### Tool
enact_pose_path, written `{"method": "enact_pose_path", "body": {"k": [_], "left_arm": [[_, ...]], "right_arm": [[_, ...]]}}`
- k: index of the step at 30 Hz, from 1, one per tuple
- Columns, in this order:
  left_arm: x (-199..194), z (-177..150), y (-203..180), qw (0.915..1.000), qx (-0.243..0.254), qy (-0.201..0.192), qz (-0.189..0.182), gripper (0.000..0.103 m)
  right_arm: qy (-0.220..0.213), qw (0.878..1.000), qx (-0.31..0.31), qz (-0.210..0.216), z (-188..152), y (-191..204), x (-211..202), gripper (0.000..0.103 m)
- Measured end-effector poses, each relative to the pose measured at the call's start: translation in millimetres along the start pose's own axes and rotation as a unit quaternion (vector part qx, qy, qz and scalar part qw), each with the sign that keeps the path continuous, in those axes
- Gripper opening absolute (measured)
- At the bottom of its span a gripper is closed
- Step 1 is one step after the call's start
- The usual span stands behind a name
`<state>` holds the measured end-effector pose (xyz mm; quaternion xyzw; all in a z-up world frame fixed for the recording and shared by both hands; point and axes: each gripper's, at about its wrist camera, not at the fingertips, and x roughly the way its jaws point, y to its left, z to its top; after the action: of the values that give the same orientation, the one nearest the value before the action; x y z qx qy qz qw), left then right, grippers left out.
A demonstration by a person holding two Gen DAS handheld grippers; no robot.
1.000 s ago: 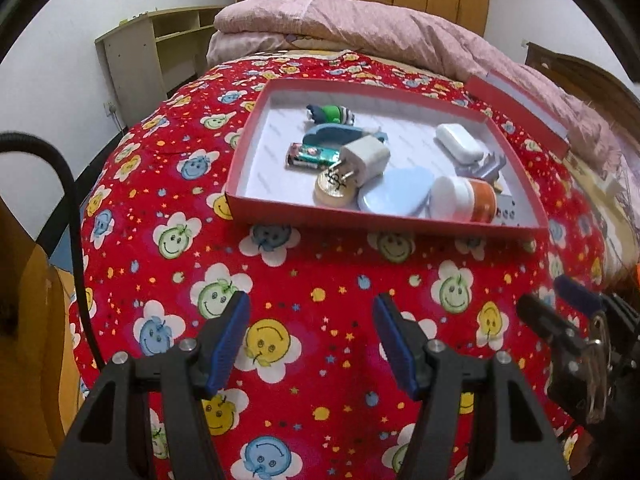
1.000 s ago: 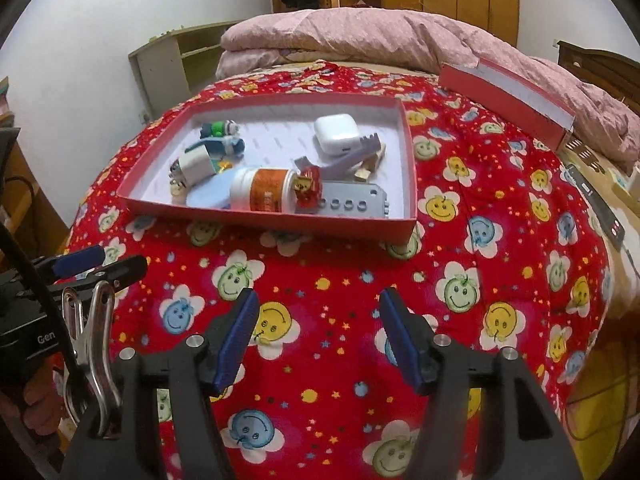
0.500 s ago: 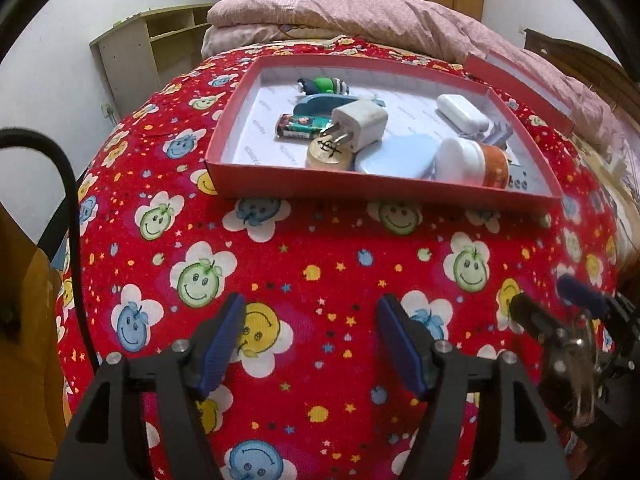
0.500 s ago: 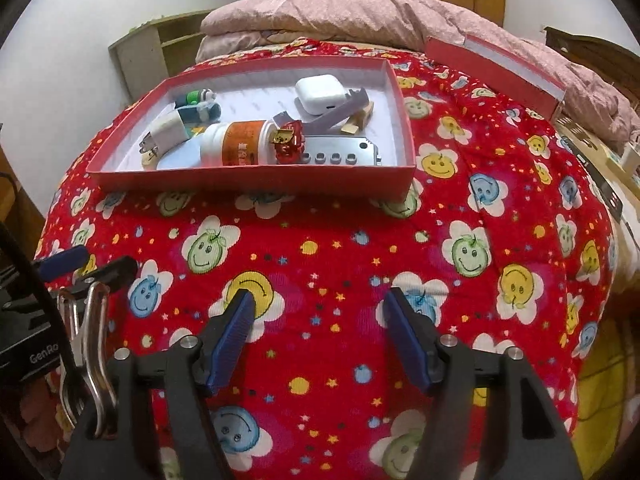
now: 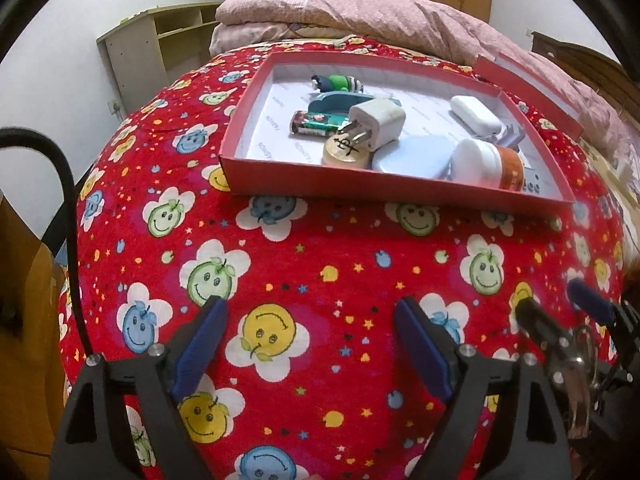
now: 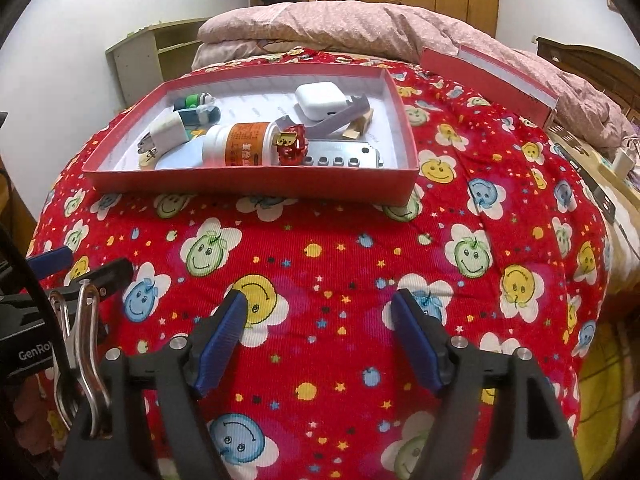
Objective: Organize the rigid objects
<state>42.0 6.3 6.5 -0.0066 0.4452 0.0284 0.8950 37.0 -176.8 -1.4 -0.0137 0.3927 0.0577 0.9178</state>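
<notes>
A red tray lies on the bed ahead of both grippers. It holds a white charger, a gold disc, a pale blue case, a white bottle with an orange label, a red toy, a white earbud case and other small items. My left gripper hovers over the bedspread short of the tray, its jaws opening with nothing between them. My right gripper does the same beside it, also empty.
The red tray lid leans on the pink quilt at the back right. A wooden shelf unit stands by the wall on the left. Wooden furniture borders the bed's right side. Red smiley bedspread fills the foreground.
Both pairs of jaws have spread wider. The right gripper has sunk slightly toward the bedspread. Nothing in the tray has moved.
</notes>
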Motion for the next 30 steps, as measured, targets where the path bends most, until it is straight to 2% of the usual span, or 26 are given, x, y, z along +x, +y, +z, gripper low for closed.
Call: {"method": "enact_pose_path", "body": {"k": [30], "left_arm": [[1.0,-1.7,2.7,1.0000,-0.005,0.008,-0.001,0.094]], "right_arm": [[0.004,1.000,0.004,0.001,2.5,1.4,1.1,0.079]]}}
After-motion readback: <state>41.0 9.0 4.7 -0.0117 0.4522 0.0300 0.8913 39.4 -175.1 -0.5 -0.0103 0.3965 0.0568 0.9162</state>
